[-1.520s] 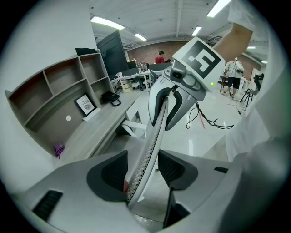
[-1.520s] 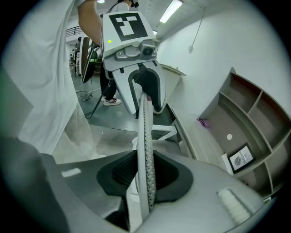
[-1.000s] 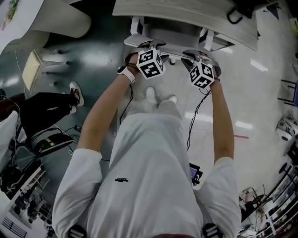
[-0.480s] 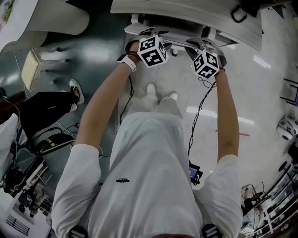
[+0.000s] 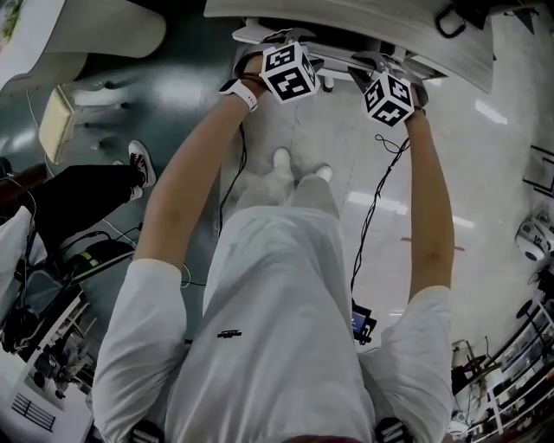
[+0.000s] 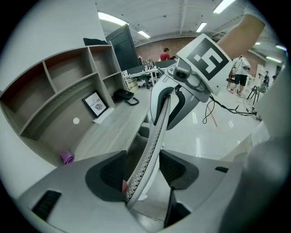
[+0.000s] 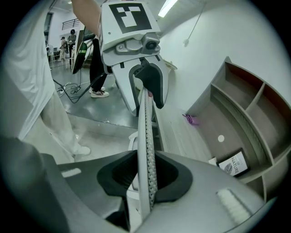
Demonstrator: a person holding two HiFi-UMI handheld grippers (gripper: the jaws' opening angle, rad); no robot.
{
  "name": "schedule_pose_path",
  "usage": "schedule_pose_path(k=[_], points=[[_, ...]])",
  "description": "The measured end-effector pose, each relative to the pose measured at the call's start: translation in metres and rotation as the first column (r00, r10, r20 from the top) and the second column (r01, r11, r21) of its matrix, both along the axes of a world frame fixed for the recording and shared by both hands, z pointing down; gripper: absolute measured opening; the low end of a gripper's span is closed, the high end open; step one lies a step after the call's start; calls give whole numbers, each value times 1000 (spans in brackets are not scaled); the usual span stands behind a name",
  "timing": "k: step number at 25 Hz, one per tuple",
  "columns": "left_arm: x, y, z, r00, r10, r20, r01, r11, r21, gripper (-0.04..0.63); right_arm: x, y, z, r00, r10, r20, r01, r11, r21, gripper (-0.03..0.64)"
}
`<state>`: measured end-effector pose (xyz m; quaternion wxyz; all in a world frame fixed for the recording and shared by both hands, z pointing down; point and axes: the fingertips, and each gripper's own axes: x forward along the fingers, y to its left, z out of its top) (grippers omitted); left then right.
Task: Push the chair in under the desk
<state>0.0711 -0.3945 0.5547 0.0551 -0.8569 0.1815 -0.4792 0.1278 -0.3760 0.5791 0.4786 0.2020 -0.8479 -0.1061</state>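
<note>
The white mesh chair backrest (image 5: pixel 338 69) stands close against the pale wooden desk (image 5: pixel 346 24), with the seat hidden under the desktop. My left gripper (image 5: pixel 286 65) is at the backrest's left top edge. In the left gripper view the backrest rim (image 6: pixel 157 132) runs between the opening jaws of the left gripper (image 6: pixel 142 170); it lies against the left pad, with a gap to the right pad. My right gripper (image 5: pixel 389 93) holds the right top edge. In the right gripper view both pads of the right gripper (image 7: pixel 144 175) press on the rim (image 7: pixel 144 132).
The desk carries a shelf unit with a framed picture (image 6: pixel 94 103), a purple item (image 6: pixel 67 157), a phone (image 6: pixel 122 95) and a monitor (image 6: pixel 122 45). Another person's legs in black trousers (image 5: pixel 78 195) are at the left. Cables hang from the grippers to the floor (image 5: pixel 368 225).
Both grippers and the chair backrest have moved forward toward the desk. Less of the chair shows outside the desktop than a second ago.
</note>
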Motion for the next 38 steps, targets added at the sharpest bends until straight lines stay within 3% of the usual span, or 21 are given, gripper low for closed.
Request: schedule_pose_path(k=[8, 10, 12, 17, 23, 26, 29, 38], points=[[1, -4, 0, 1000, -5, 9, 5, 1000, 6, 235, 3, -6, 7, 998, 17, -63, -17, 1000, 8, 94], [0, -4, -2, 1000, -13, -8, 13, 1000, 16, 235, 3, -6, 6, 998, 39, -55, -38, 999, 9, 145], [0, -4, -7, 998, -41, -52, 42, 999, 20, 235, 0, -8, -3, 997, 74, -7, -74, 997, 13, 183], [-1, 11, -38, 973, -112, -204, 123, 992, 43, 235, -14, 1, -42, 993, 91, 79, -97, 993, 75, 183], [-8, 50, -75, 924, -159, -348, 175, 985, 15, 224, -25, 29, -83, 979, 121, 162, -143, 981, 134, 183], [-22, 68, -93, 883, -207, -421, 228, 974, -2, 193, -27, 47, -103, 956, 178, 234, -217, 965, 150, 158], [-39, 86, -105, 840, -266, -473, 282, 959, -38, 158, -26, 65, -119, 923, 242, 298, -291, 947, 133, 51], [-74, 145, -139, 746, -347, -568, 383, 922, -60, 43, -18, 121, -173, 794, 377, 477, -482, 869, 116, 44]])
